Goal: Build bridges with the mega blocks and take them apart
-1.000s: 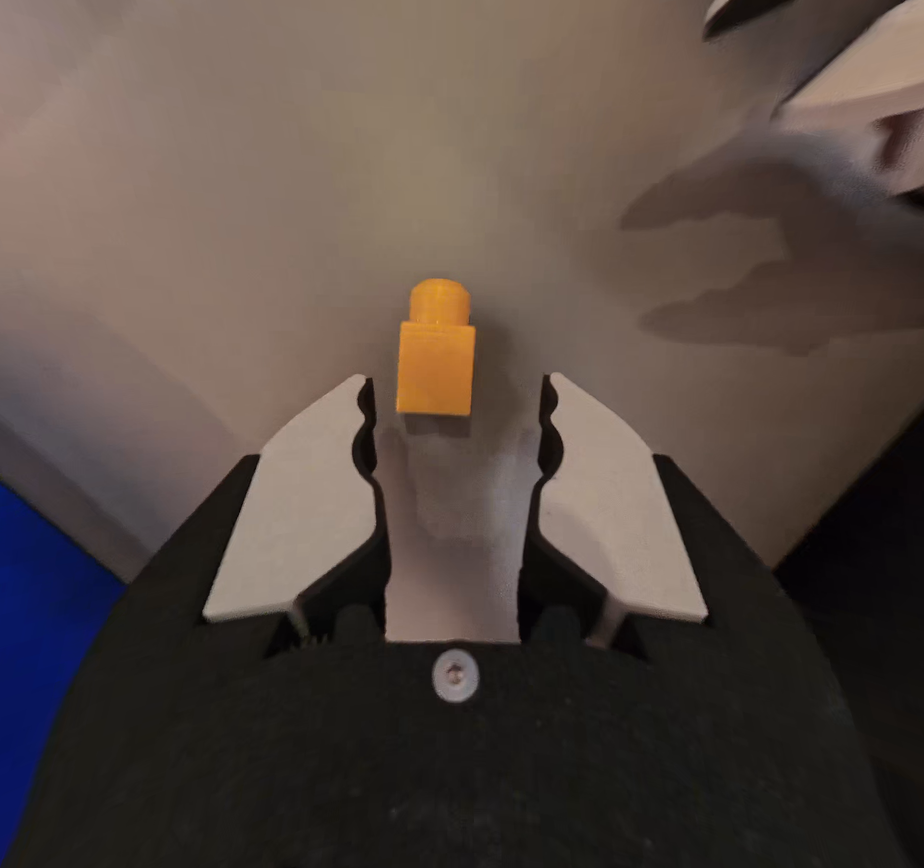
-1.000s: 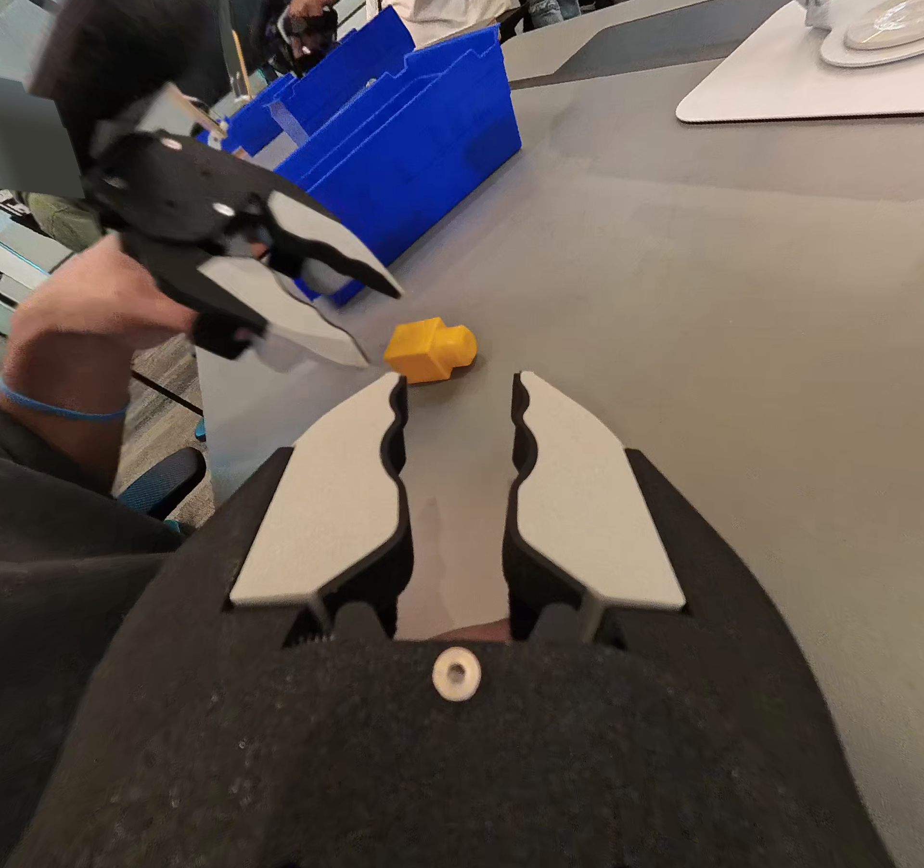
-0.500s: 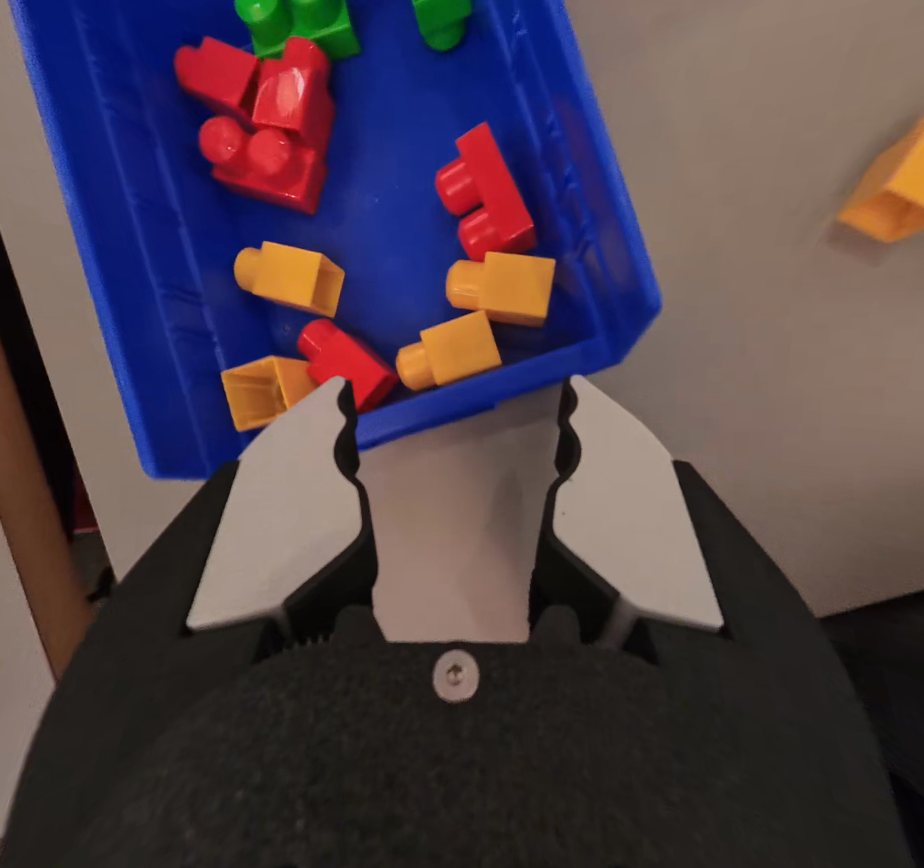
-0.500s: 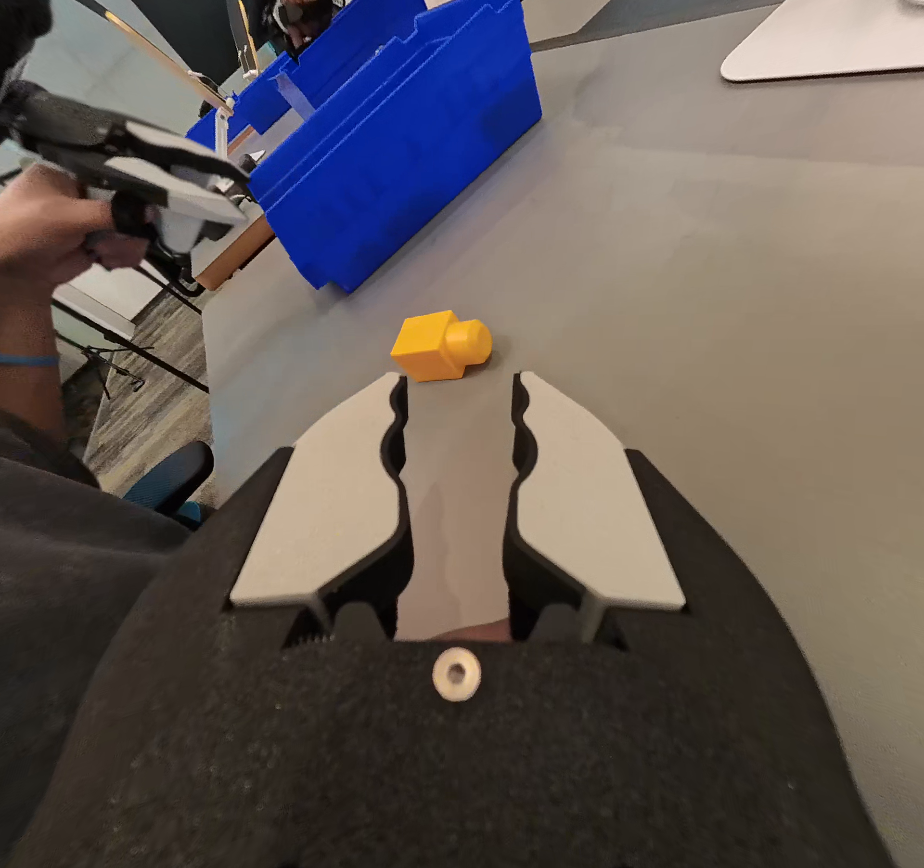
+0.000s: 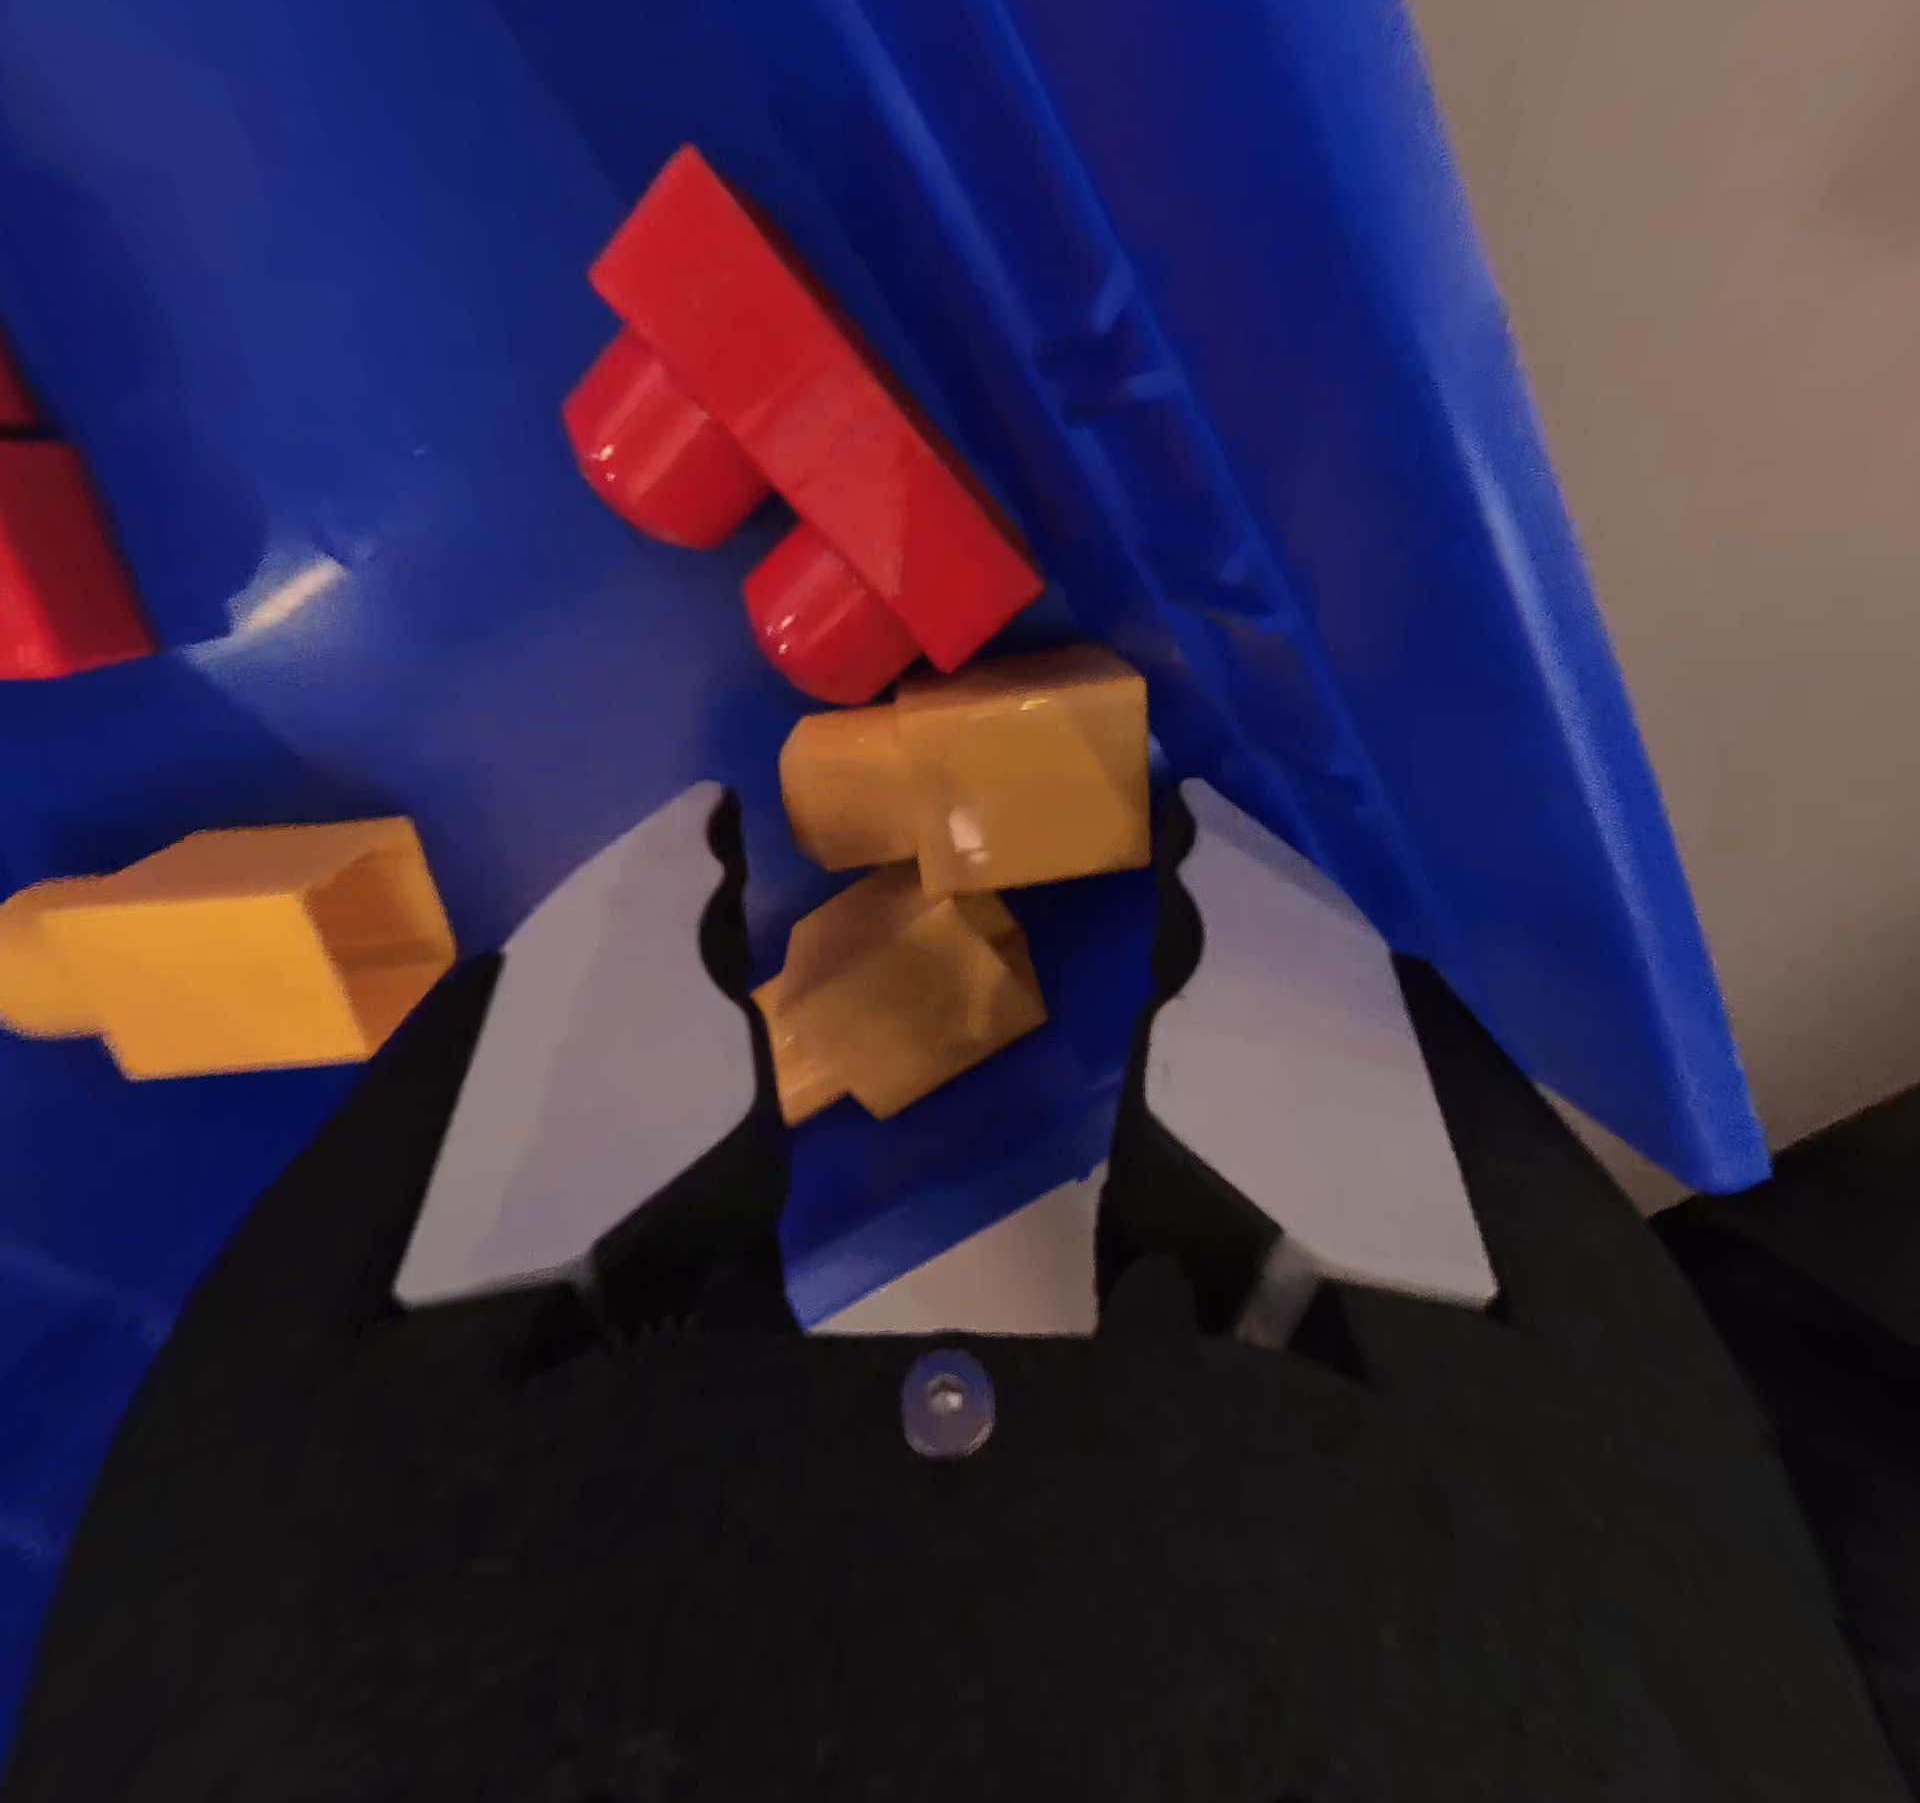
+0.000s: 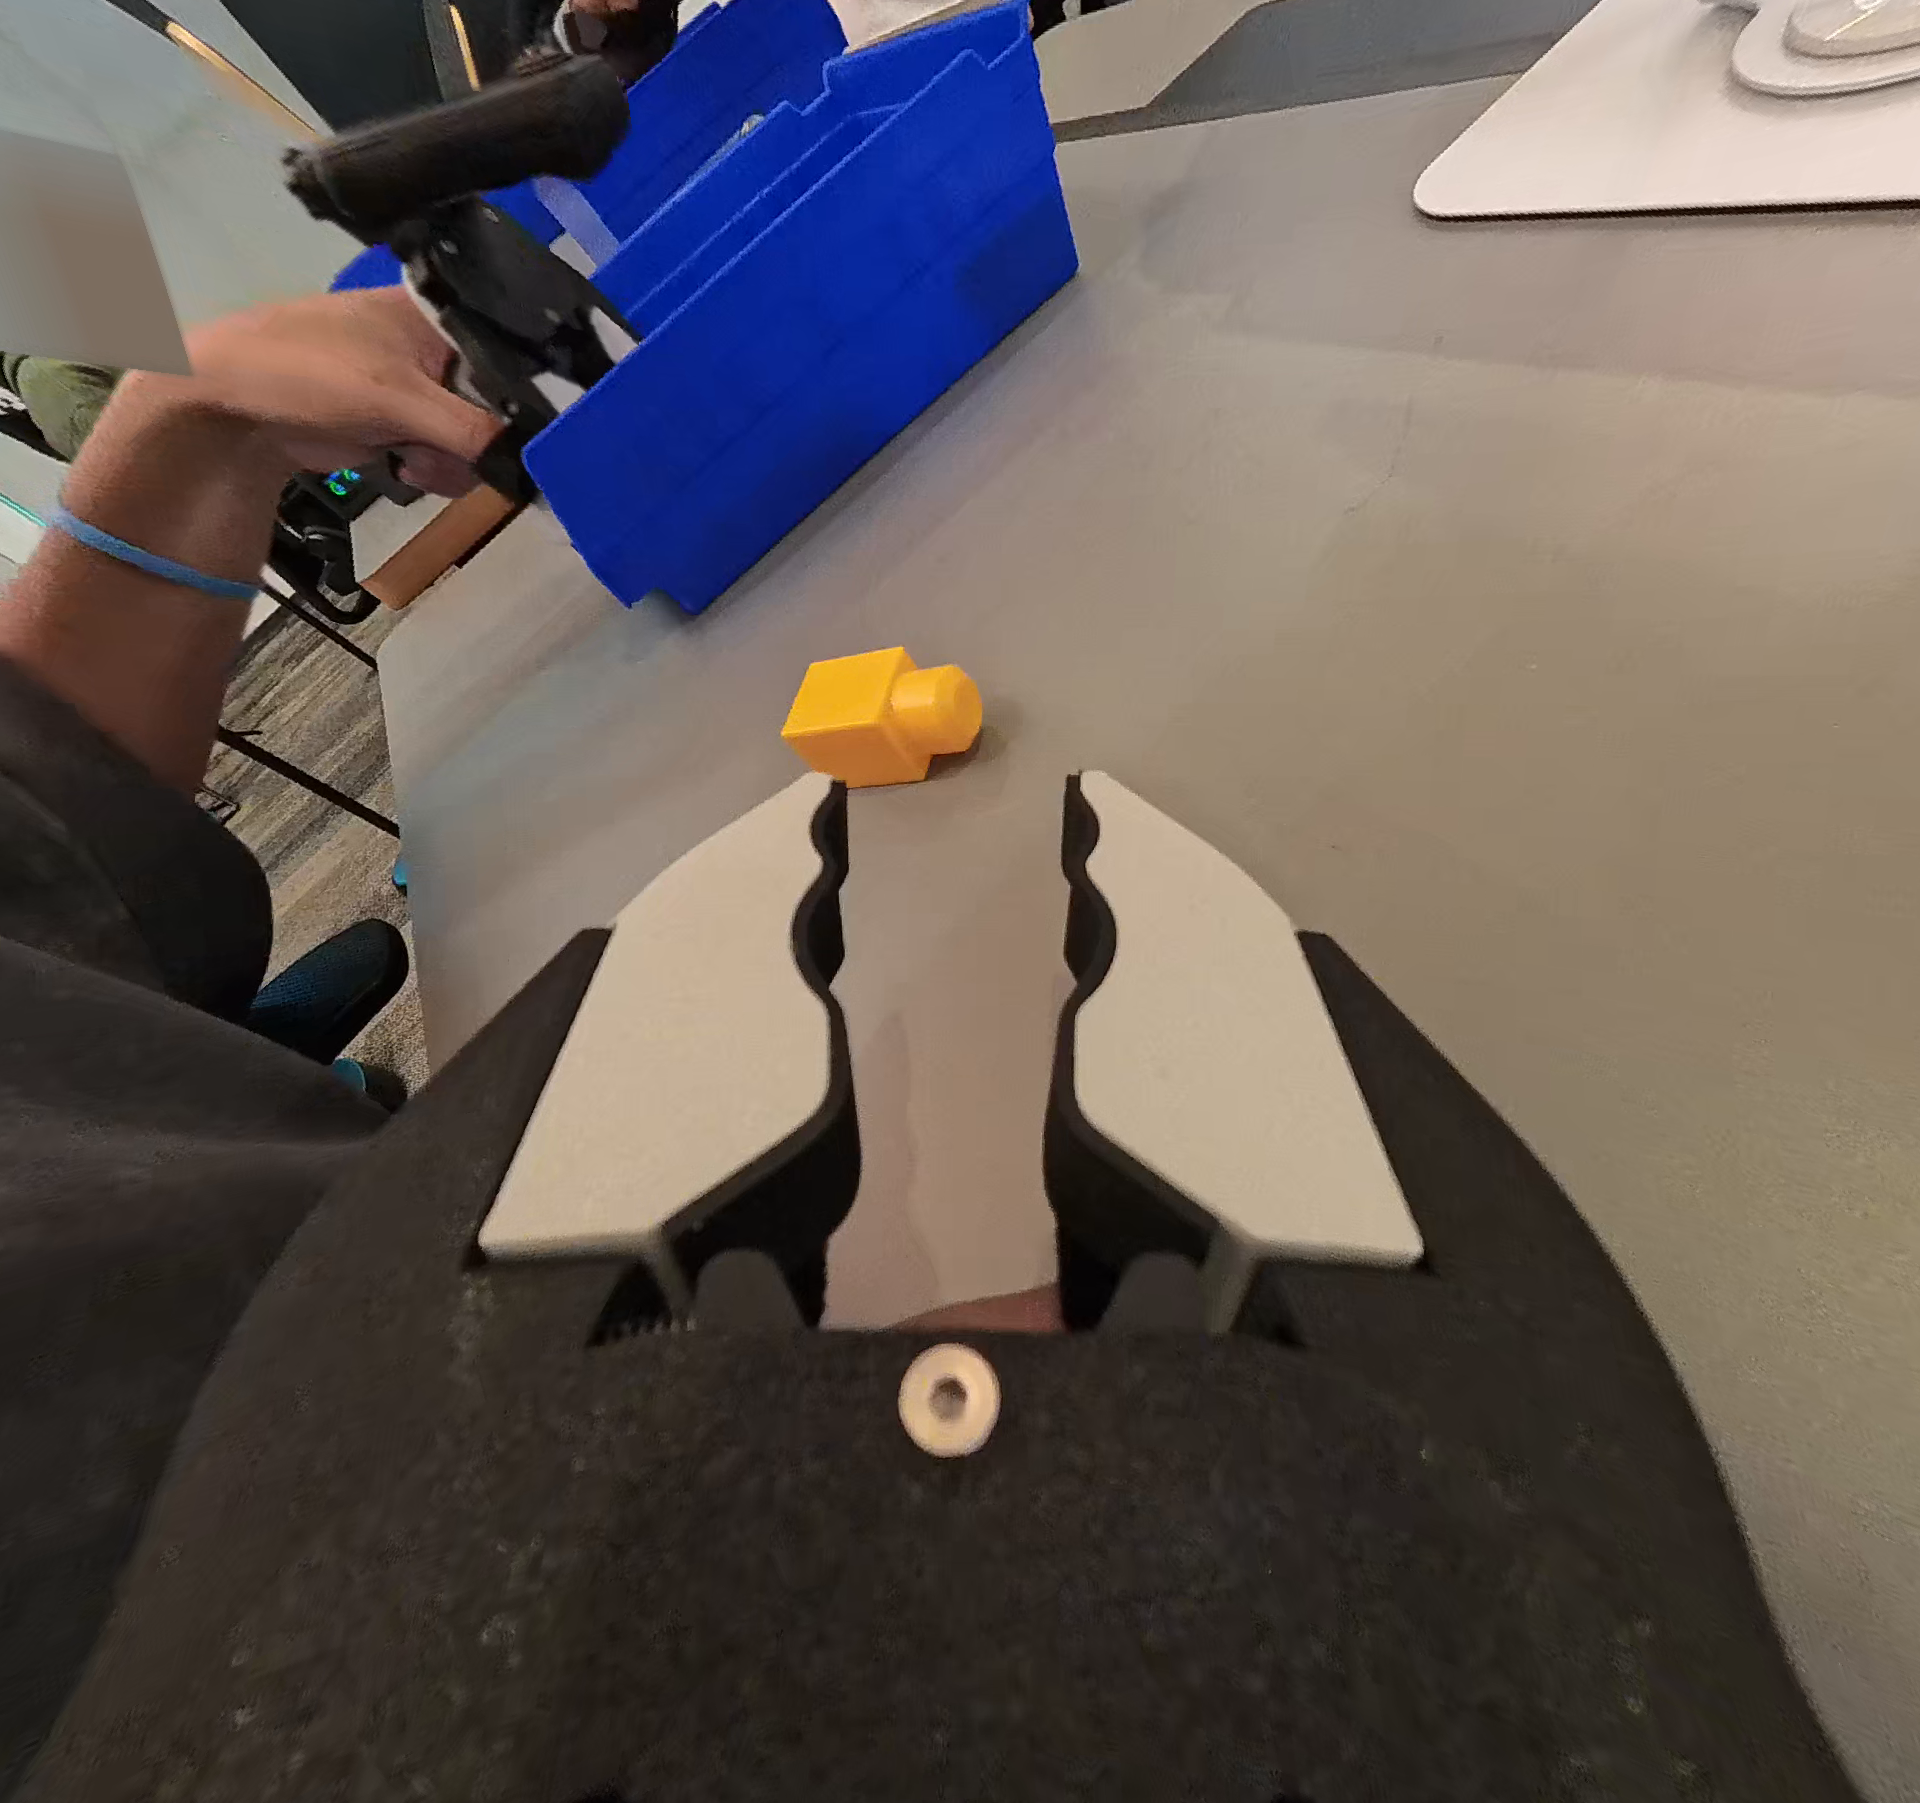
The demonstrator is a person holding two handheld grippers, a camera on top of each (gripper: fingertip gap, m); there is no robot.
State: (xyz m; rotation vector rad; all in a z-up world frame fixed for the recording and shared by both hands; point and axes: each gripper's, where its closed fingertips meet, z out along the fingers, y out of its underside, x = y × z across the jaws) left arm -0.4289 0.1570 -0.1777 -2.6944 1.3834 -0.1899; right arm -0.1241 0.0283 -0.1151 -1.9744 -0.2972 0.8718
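Blue bin (image 5: 1299, 465) fills the left wrist view, seen from above, slightly blurred. Left gripper (image 5: 951, 797) reaches down inside it, jaws spread wide, nothing clamped. Two orange single-stud blocks sit in the gap between the fingers: upper orange block (image 5: 977, 782) lies on its side just past the tips, close to the bin's right wall; lower orange block (image 5: 899, 1000) sits tilted under it, between the fingers, and I can't tell if it touches the left finger. Red two-stud block (image 5: 800, 423) leans beside the right wall, its lower stud touching or overlapping the upper orange block. Another orange block (image 5: 239, 943) lies on its side at left, hollow end facing right, clear of the fingers. Partial red block (image 5: 52, 558) at the left edge.

Right wrist view: right gripper (image 6: 951, 787) sits low over the grey table (image 6: 1455, 714), jaws apart, empty. Lone orange block (image 6: 883, 714) lies on its side on the table just beyond the left fingertip, stud pointing right, not between the fingers. Same bin sits farther back left (image 6: 810, 371), with a hand (image 6: 322, 382) holding the left gripper's body at its near end. White pad (image 6: 1662, 122) far right on the table.
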